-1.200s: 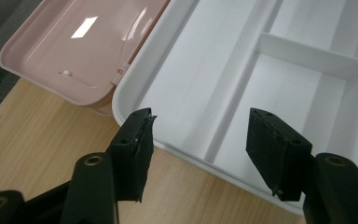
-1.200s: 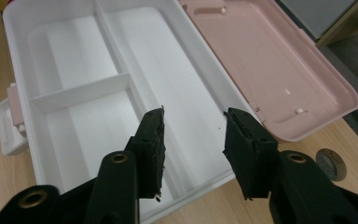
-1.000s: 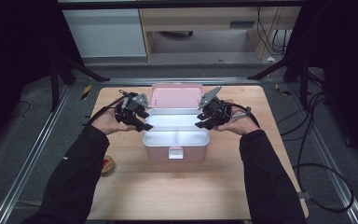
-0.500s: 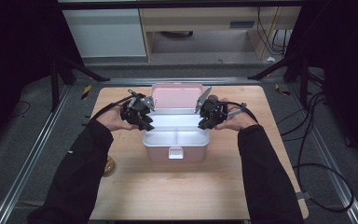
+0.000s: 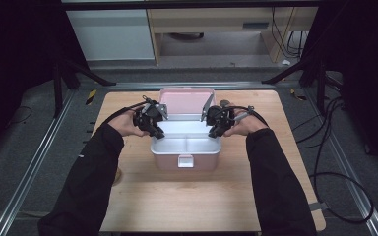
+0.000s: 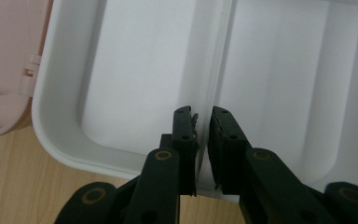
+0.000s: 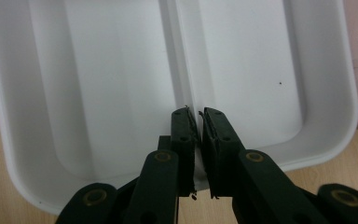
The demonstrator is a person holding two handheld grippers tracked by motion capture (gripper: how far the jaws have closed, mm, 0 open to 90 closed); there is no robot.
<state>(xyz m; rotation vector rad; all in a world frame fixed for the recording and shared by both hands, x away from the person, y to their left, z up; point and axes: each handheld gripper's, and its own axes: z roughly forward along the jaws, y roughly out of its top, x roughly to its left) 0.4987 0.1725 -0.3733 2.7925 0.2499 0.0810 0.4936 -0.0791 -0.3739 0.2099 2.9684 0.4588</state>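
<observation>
The left gripper (image 5: pixel 156 132) is hovering over the left end of the open pink box (image 5: pixel 186 160), its jaws drawn nearly together with just a slit between them, clamped on nothing. Ahead of its tips the white tray (image 6: pixel 65 140) is sitting in the box (a ridge is dividing it in two). The right gripper (image 5: pixel 212 132) is hanging over the tray's opposite end, jaws likewise almost touching and empty.

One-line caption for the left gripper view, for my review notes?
Left gripper, jaws nearly closed on the rim of a white tray at its centre divider, pink lid open alongside.
</observation>
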